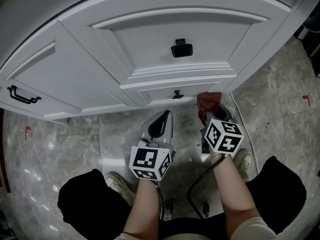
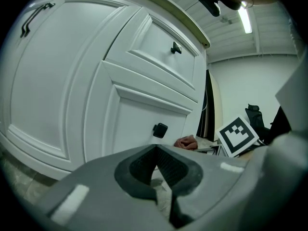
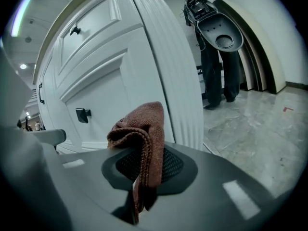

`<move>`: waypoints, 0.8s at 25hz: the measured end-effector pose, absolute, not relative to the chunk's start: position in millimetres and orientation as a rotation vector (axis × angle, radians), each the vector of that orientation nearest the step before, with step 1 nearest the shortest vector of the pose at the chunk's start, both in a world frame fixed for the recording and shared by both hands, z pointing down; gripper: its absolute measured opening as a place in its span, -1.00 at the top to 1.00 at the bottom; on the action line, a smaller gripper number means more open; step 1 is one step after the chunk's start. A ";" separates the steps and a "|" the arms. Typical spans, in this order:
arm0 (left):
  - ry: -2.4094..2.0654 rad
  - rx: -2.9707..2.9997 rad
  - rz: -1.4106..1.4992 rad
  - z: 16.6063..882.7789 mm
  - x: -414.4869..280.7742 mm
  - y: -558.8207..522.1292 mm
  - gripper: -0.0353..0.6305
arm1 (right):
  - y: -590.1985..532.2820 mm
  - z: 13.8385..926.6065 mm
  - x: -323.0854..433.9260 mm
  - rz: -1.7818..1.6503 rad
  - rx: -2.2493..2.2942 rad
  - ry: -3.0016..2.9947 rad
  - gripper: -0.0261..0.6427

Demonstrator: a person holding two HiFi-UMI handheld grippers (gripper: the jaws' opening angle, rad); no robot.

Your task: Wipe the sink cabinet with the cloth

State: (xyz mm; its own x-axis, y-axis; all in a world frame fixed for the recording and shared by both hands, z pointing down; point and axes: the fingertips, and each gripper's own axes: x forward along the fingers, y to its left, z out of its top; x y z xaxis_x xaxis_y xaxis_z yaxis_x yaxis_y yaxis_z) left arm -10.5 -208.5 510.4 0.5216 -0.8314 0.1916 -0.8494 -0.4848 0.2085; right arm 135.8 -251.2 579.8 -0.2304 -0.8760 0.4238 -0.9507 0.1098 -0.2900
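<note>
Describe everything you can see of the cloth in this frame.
The cloth is reddish-brown, with a nubby, towel-like weave. It is bunched and folded over itself, not spread flat. The right gripper is shut on it: a fold sticks out past the jaw tips, and a strip hangs between them. It is held low, near the right end of the white cabinet base; whether it touches the cabinet cannot be told.

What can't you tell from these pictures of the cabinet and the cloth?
- Head view: the sink cabinet's top is cut off by the upper edge, so no sink shows.
- Right gripper view: whether the cloth touches the cabinet, because the cloth covers that spot.
- Head view: the right gripper's jaws are hidden by the cloth and its marker cube.
</note>
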 end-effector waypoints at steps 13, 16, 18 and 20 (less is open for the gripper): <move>-1.544 2.610 -0.057 418.5 -29.6 -192.1 0.89 | -225.9 443.1 110.9 0.468 1.883 -2.439 0.68; -1.561 2.692 -0.036 376.3 -33.1 -169.2 0.89 | -207.7 400.8 103.0 0.292 1.895 -2.481 0.68; -1.585 2.726 -0.058 353.8 -34.9 -149.4 0.89 | -190.8 385.9 100.1 0.243 1.896 -2.496 0.67; -1.606 2.751 -0.100 335.7 -36.3 -129.3 0.89 | -172.7 379.3 97.1 0.235 1.886 -2.511 0.67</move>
State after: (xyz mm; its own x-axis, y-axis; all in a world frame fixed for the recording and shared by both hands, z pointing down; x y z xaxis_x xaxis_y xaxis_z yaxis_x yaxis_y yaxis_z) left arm -36.3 -129.3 335.7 0.4905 -0.8680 -0.0769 -0.8709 -0.4915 -0.0070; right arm 97.1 -172.7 379.3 -0.2829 -0.9555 0.0833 -0.9544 0.2718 -0.1234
